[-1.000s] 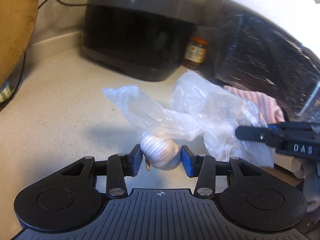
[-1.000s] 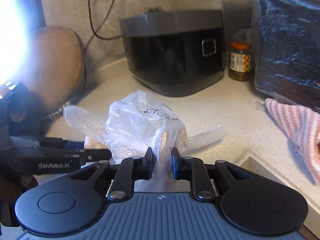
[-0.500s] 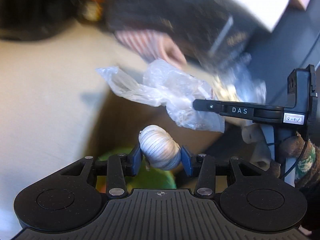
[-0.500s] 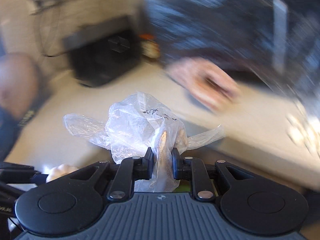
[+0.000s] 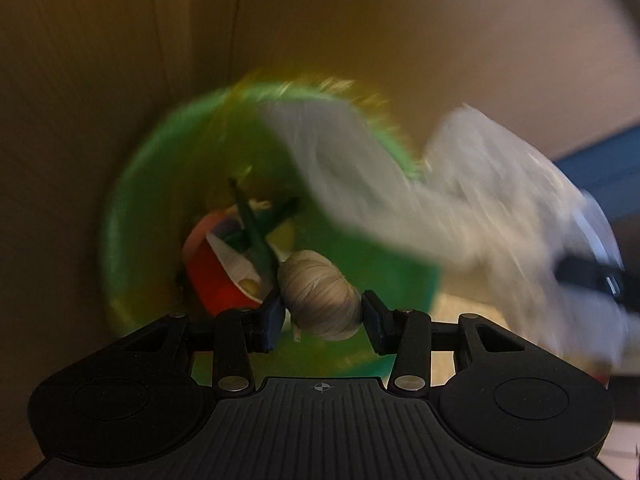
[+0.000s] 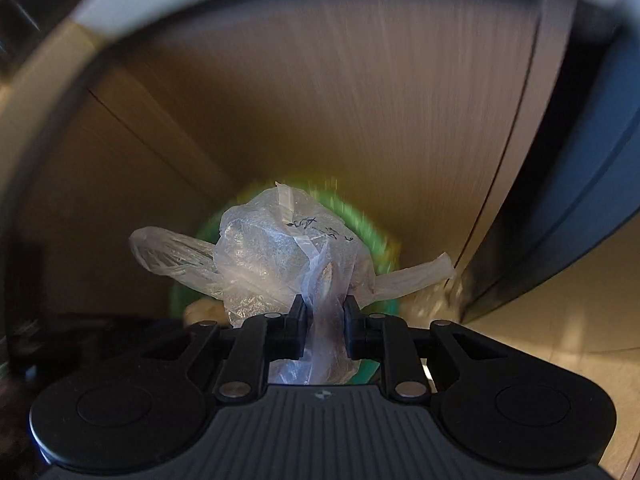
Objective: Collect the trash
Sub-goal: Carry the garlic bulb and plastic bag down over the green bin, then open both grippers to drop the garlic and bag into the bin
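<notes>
Left gripper [image 5: 322,322]: jaws part-open, pads clamped on 1 whole white papery garlic bulb [image 5: 320,296], held above the mouth of a round green plastic waste bin [image 5: 132,240].

Right gripper [image 6: 324,332]: jaws nearly closed, pinching the neck of 1 crumpled clear plastic bag [image 6: 280,256], also over the bin.

Bin contents: 1 red paper cup [image 5: 212,276]; other scraps blurred.

Writing: dark scrawl on the bag, illegible.

Motion blur smears the green bin [image 5: 132,240] and plastic bag [image 5: 480,208].
</notes>
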Tool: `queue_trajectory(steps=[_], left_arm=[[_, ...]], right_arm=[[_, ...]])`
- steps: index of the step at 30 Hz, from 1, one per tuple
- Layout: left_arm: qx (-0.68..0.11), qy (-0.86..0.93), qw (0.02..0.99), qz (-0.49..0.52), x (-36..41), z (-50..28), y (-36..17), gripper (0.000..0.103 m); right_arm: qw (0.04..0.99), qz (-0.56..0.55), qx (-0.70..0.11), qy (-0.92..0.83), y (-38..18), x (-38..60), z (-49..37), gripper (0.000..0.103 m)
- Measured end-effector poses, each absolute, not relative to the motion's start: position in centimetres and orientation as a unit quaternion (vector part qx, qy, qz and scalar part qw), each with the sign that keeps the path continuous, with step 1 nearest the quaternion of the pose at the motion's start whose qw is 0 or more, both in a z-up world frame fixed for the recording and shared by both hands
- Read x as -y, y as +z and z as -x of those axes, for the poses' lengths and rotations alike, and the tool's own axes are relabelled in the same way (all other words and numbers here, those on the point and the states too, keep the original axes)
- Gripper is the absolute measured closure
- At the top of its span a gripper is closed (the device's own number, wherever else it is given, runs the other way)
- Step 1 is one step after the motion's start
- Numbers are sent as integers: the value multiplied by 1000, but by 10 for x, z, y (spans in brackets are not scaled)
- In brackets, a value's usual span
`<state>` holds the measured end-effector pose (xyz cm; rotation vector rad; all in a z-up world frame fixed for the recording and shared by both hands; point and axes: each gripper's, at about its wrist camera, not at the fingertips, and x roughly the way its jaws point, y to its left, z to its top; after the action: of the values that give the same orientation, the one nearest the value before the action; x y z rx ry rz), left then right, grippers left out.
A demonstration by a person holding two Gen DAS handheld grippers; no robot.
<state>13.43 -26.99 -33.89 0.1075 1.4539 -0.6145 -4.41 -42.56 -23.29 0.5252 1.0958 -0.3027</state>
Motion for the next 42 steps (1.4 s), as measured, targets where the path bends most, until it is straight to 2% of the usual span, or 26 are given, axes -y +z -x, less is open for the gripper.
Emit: queue_trajectory(steps=[7, 11, 17, 22, 25, 30, 35, 40, 41, 42], left_arm=[[-697, -232, 675, -73, 276, -156, -455, 56], [-690, -228, 684, -60, 265, -149, -463, 58], [-657, -213, 724, 8, 235, -133, -402, 58], [-637, -216, 740, 24, 221, -113, -346, 58], [-624, -228, 747, 20, 211, -104, -316, 58], [-588, -245, 770, 33, 197, -92, -264, 58], [-531, -287, 797, 39, 175, -76, -198, 58], [-435, -315, 841, 67, 126, -45, -107, 58], [-415, -310, 853, 68, 112, -38, -89, 58], [-395, -299, 866, 66, 99, -30, -71, 58]], right_arm=[[789, -247, -545, -140, -304, 440, 13, 85], [780, -252, -554, -143, -326, 444, 8, 85], [774, -231, -581, -99, -339, 426, -21, 85], [765, -225, -601, -50, -351, 393, -56, 83], [746, -225, -625, -40, -362, 380, -75, 71], [725, -247, -642, -40, -351, 371, -86, 65], [754, -233, -610, -74, -294, 360, -67, 64], [850, -155, -495, -90, -176, 315, -29, 64], [868, -145, -466, -91, -150, 302, -19, 60], [886, -140, -433, -87, -125, 287, -9, 51]])
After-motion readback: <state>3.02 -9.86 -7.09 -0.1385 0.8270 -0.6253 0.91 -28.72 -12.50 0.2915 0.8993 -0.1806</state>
